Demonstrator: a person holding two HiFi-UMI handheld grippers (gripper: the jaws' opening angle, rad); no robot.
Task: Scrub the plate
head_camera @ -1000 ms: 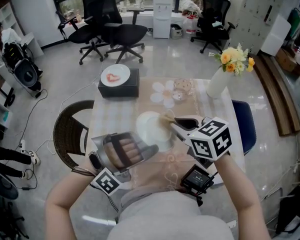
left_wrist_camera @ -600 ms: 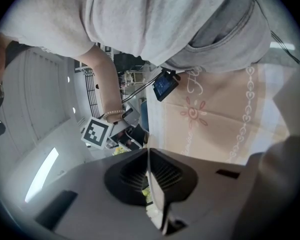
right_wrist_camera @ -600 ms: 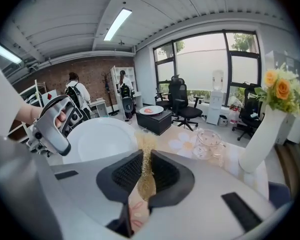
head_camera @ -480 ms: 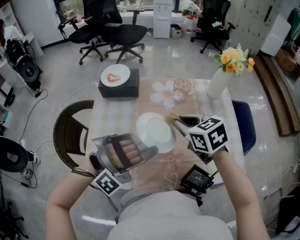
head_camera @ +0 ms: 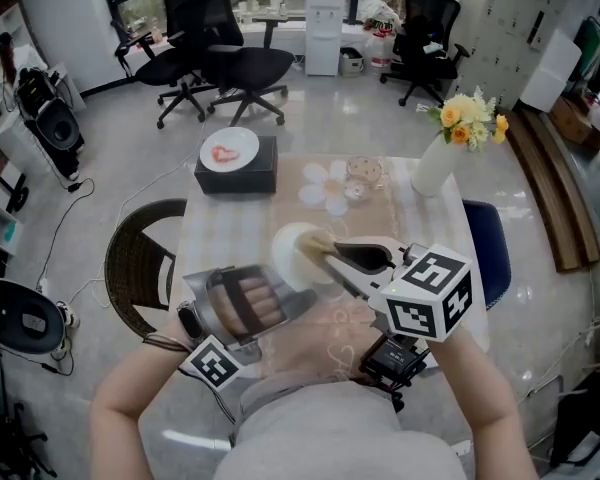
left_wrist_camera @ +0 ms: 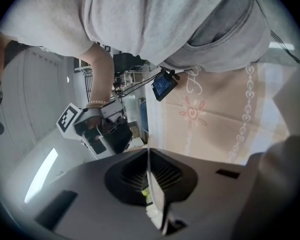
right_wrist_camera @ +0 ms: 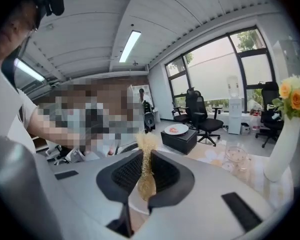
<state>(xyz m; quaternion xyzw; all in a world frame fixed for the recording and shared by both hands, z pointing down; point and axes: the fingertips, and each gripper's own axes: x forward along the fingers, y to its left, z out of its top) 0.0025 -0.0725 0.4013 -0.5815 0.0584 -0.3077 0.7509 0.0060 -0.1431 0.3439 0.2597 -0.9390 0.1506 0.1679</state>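
Observation:
I hold a white plate (head_camera: 290, 258) tilted above the table, my left gripper (head_camera: 292, 300) shut on its near rim. In the left gripper view the plate (left_wrist_camera: 157, 204) shows edge-on between the closed jaws of that gripper (left_wrist_camera: 152, 184). My right gripper (head_camera: 328, 254) reaches in from the right, shut on a golden wire scrubber (head_camera: 315, 245) that rests on the plate's face. In the right gripper view the scrubber (right_wrist_camera: 146, 159) stands pinched between the ribbed pads of the right gripper (right_wrist_camera: 146, 176).
A beige patterned cloth (head_camera: 330, 328) covers the table. At the back stand a black box (head_camera: 236, 173) bearing a red-stained plate (head_camera: 230, 151), glass dishes (head_camera: 364, 174) and a white vase of flowers (head_camera: 435, 166). A small black device (head_camera: 392, 358) lies near me. A wicker chair (head_camera: 135, 258) is at the left.
The right gripper drew back to the plate's right edge with the scrubber, then pushed left across the plate's face again. The left gripper and plate stayed nearly still.

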